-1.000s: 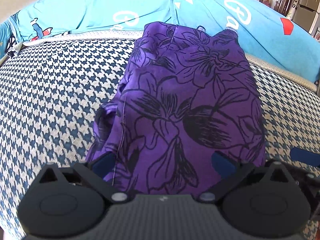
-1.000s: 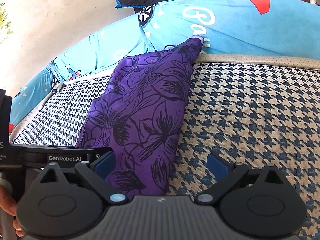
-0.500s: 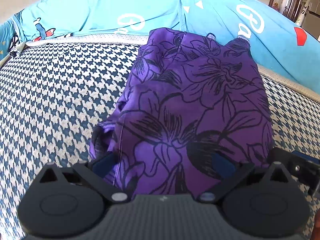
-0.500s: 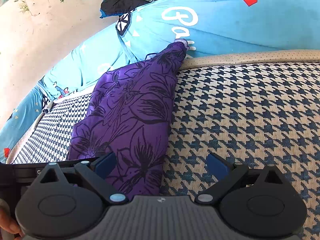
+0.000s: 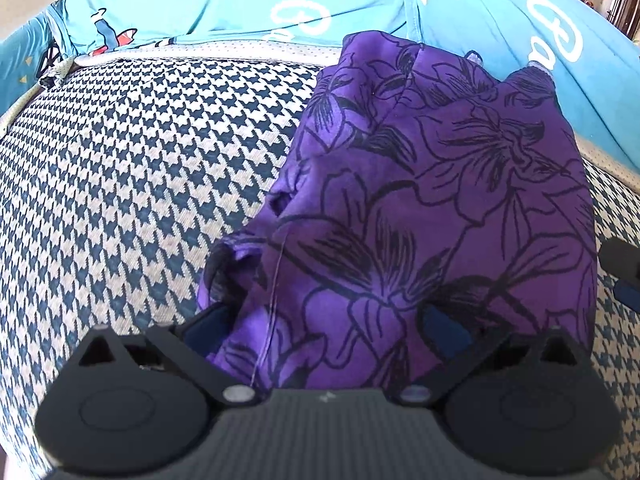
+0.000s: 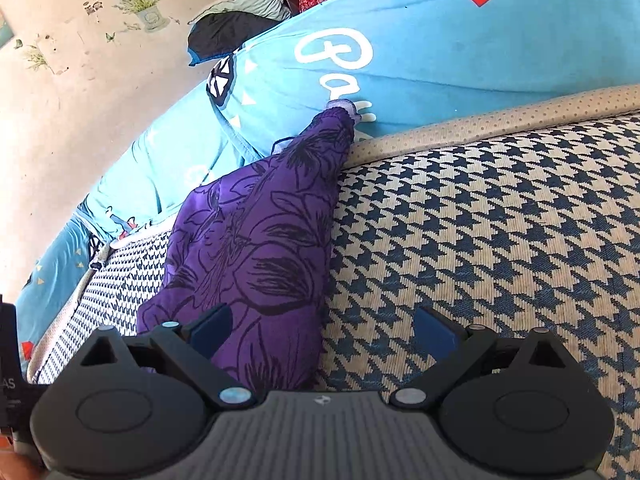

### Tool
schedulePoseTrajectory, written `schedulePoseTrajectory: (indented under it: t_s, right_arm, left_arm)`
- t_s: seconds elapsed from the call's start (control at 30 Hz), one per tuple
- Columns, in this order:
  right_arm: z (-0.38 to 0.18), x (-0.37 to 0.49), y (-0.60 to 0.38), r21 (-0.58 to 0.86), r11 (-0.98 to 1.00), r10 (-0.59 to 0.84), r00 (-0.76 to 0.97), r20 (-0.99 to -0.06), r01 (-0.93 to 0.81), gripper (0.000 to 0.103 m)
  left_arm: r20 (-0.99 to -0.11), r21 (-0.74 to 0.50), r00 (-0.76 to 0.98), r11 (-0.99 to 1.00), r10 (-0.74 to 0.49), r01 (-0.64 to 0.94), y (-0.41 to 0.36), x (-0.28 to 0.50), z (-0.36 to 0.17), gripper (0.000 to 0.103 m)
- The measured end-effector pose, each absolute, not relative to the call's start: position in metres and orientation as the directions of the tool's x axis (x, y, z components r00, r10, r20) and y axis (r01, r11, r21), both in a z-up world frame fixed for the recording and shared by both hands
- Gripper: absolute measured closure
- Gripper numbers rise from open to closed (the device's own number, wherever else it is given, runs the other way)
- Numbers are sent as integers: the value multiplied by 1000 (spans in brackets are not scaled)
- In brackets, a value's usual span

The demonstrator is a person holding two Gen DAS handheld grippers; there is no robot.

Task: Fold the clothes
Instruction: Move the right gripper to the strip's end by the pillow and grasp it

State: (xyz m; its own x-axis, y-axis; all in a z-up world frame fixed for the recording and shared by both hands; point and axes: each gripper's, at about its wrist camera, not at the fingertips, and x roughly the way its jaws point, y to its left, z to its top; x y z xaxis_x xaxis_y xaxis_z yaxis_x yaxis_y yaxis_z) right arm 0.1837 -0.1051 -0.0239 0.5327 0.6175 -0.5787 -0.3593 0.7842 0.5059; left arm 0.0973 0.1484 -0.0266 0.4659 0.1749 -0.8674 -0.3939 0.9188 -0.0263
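Purple floral garment (image 5: pixel 432 208) lies lengthwise on houndstooth cushion (image 5: pixel 132 168), near hem between the spread fingers of left claw (image 5: pixel 324 328); right claw (image 6: pixel 324 332) also spread, garment's right edge just inside its left finger; neither pinches cloth. Risk: closing on the top layer only would drag the fold apart. Blue cover (image 6: pixel 420 52) ahead shows partial white script, unreadable.

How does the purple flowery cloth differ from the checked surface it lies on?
The purple garment bears large black flower outlines; the houndstooth cushion has a small, regular blue-and-cream pattern. The garment lies rumpled with folds and a loose edge, while the cushion is stretched smooth. The garment is narrow, and the cushion spreads wide on both sides. Both are patterned fabric.
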Motion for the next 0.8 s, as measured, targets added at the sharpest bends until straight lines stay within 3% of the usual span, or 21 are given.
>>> schedulePoseTrajectory:
  t_s: [0.33, 0.8]
  right_arm:
    - [-33, 217, -102, 643, 705, 681, 539, -496, -299, 6]
    - [-45, 265, -88, 681, 665, 706, 554, -442, -305, 6]
  left_arm:
    - [-867, -21, 467, 925, 172, -379, 149, 99, -29, 0]
    - [-868, -30, 472, 933, 153, -358, 150, 101, -31, 0]
